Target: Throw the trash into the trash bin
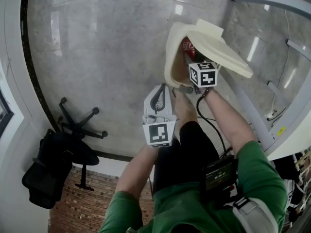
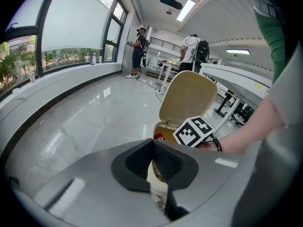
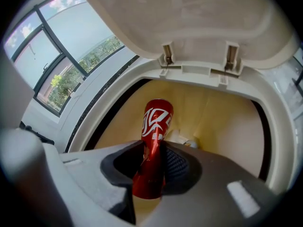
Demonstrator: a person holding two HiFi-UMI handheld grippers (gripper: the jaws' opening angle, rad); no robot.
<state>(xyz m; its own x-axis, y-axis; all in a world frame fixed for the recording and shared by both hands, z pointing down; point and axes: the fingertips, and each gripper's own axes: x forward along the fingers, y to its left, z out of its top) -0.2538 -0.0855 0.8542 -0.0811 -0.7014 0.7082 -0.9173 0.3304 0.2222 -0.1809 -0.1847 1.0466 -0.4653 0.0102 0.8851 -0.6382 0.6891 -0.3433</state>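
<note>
Now holding the red can clenched in right gripper inside open trash bin mouth, under raised lid, left gripper closed empty nearby; at drop step, probably needing only to part jaws and withdraw.

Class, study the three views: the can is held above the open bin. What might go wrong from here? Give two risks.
1. The right gripper grips the red can near one end only, so the can may tilt or slip before it is aimed.
2. The lid hangs open right over the mouth of the trash bin. If it falls, it might hit the gripper or block the can.
</note>
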